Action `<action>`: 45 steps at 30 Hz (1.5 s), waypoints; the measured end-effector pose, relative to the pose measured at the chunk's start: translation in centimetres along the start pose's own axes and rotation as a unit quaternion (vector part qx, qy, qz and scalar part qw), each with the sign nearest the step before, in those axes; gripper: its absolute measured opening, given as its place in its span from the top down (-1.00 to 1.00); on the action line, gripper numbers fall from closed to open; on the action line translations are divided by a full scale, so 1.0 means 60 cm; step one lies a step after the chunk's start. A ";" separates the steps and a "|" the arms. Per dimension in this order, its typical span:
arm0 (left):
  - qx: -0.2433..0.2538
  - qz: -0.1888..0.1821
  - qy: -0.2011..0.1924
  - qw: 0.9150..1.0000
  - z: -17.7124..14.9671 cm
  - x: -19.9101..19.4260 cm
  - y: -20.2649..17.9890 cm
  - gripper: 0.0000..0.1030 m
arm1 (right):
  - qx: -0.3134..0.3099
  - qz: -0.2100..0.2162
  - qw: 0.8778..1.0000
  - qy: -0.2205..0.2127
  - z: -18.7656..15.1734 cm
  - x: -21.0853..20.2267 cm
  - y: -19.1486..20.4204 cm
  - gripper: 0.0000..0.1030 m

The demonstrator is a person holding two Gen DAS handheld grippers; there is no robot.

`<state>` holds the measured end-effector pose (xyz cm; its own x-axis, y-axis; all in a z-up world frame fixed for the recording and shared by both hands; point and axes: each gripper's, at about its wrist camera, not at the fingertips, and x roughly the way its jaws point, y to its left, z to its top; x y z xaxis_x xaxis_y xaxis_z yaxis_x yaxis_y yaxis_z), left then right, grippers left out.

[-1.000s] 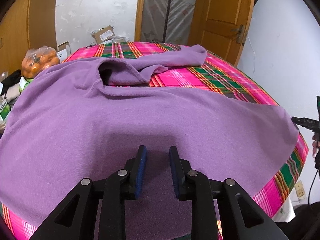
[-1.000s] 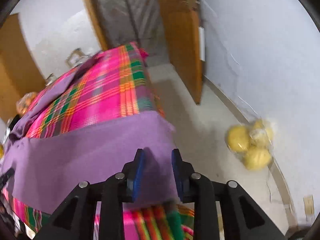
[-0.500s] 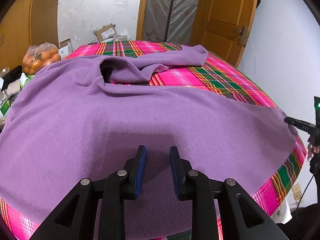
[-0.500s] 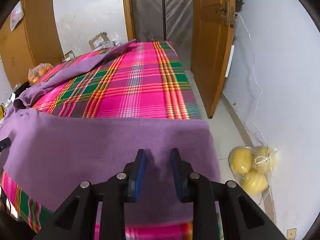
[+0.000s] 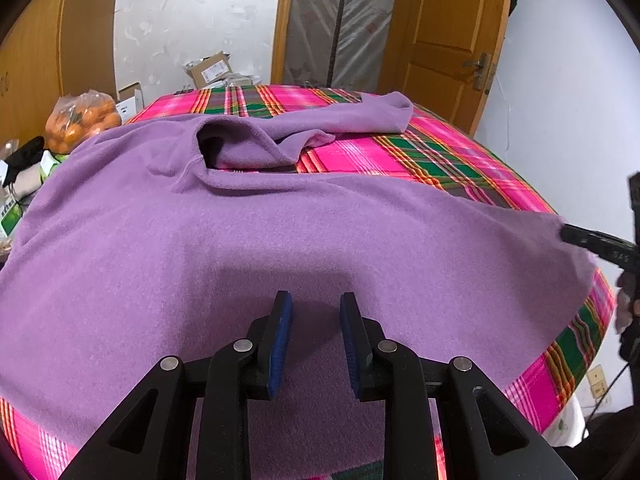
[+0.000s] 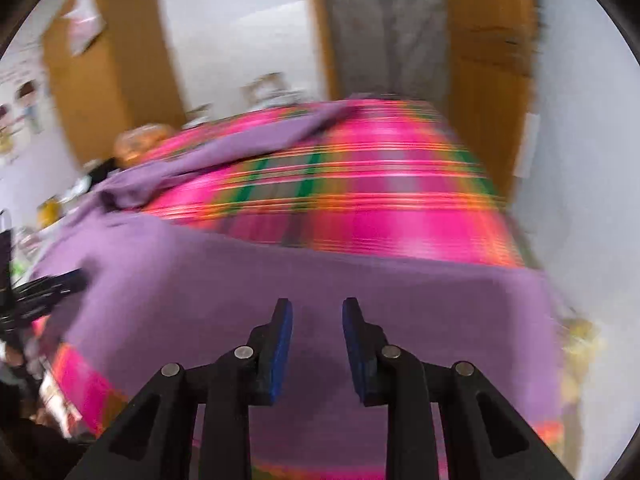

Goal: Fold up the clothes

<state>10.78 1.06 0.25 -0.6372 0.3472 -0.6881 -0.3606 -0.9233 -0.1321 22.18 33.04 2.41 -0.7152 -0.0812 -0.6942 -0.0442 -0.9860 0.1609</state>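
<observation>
From the left wrist view, a purple fleece garment (image 5: 280,240) with a soft, napped surface lies spread across a table draped in a pink, green and orange plaid cloth (image 5: 440,160). Its neckline forms a rounded pocket toward the far side, and one sleeve (image 5: 352,118) stretches flat over the plaid beyond it. The left gripper (image 5: 316,320) hovers over the near part of the fleece, its black jaws standing apart with blue ribbed pads (image 5: 280,344) facing each other and nothing between them. At the right edge, the dark tip of the right gripper (image 5: 592,240) meets the garment's corner; whether it pinches the fabric cannot be told. A clear bag of oranges (image 5: 82,120) sits at the left, cardboard boxes (image 5: 208,70) behind, and a wooden door (image 5: 452,32) beyond.

The right wrist view is smeared with motion blur. The right gripper (image 6: 317,320) sits above the fleece's near edge, jaws parted and empty. The purple fabric (image 6: 280,280) covers the near end of the plaid cloth (image 6: 360,200).
</observation>
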 end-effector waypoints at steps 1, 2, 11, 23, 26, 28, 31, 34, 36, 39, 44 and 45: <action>0.000 -0.002 0.001 1.000 -0.002 -0.002 0.001 0.50 | -0.007 0.016 1.000 0.003 0.005 0.014 0.020 0.48; 0.000 -0.003 0.002 1.000 -0.004 -0.005 0.002 0.50 | -0.013 0.030 0.999 0.007 0.009 0.024 0.037 0.48; -0.068 0.048 -0.003 0.997 -0.031 -0.052 0.090 0.50 | -0.027 0.034 0.998 0.048 0.053 0.089 0.081 0.49; -0.172 0.139 -0.007 0.975 -0.036 -0.089 0.234 0.50 | -0.069 0.106 0.989 0.075 0.074 0.118 0.174 0.47; -0.180 0.139 -0.014 0.974 -0.013 -0.087 0.252 0.50 | -0.082 0.112 0.987 0.076 0.090 0.129 0.194 0.47; -0.187 0.139 -0.020 0.972 0.003 -0.086 0.265 0.50 | -0.090 0.117 0.986 0.074 0.101 0.134 0.207 0.47; -0.197 0.139 -0.029 0.970 0.027 -0.084 0.285 0.50 | -0.108 0.126 0.984 0.071 0.124 0.145 0.233 0.46; -0.206 0.138 -0.035 0.968 0.048 -0.081 0.304 0.50 | -0.120 0.136 0.981 0.067 0.153 0.155 0.253 0.46; -0.210 0.136 -0.035 0.968 0.056 -0.075 0.314 0.50 | -0.115 0.142 0.981 0.059 0.183 0.162 0.259 0.46; -0.217 0.132 -0.035 0.967 0.067 -0.066 0.328 0.50 | -0.116 0.152 0.981 0.037 0.228 0.168 0.270 0.38; -0.227 0.125 -0.031 0.965 0.085 -0.048 0.352 0.49 | -0.151 0.173 0.973 0.034 0.295 0.216 0.308 0.35; -0.228 0.125 -0.024 0.965 0.089 -0.040 0.358 0.50 | -0.156 0.176 0.971 0.038 0.304 0.228 0.315 0.35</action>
<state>0.92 -18.76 2.87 -0.7001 0.1008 -0.7069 0.1396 -0.9516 -0.2739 -1.18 15.93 8.78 -0.5942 -0.4196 -0.6861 0.4158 -0.8905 0.1845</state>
